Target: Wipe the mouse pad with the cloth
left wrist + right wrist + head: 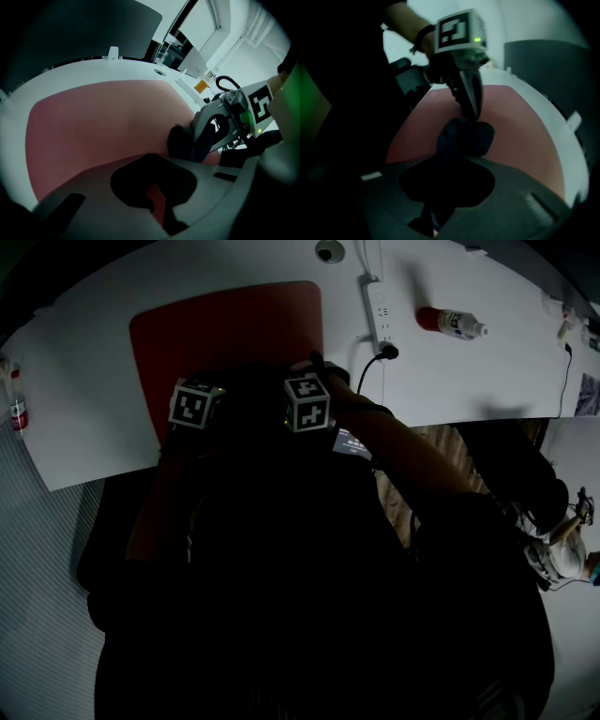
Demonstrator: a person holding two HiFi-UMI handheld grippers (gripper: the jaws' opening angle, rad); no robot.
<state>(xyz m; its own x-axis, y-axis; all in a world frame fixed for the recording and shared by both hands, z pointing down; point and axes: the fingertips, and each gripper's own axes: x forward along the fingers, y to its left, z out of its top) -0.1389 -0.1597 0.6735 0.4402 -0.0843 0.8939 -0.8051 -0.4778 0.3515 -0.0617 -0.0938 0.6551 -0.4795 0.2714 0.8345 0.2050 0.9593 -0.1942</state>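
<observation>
A red mouse pad (234, 329) lies on the white table (469, 371); it fills the left gripper view (103, 122). A dark cloth (465, 137) is bunched on the pad's near edge, and my right gripper (194, 143) is shut on it. In the left gripper view the cloth (180, 140) bulges from that gripper's grey fingers (206, 124). My left gripper (472, 110) points down with its jaws together, its tip touching the pad just beside the cloth. In the head view both marker cubes, left (194, 404) and right (307, 401), sit close together at the pad's near edge.
A white power strip (378, 310) with a plugged black cable (386, 352) lies right of the pad. Beyond it lies a red-and-white bottle (450, 322). A small bottle (16, 404) stands at the table's left end. A dark panel (84, 28) rises behind the table.
</observation>
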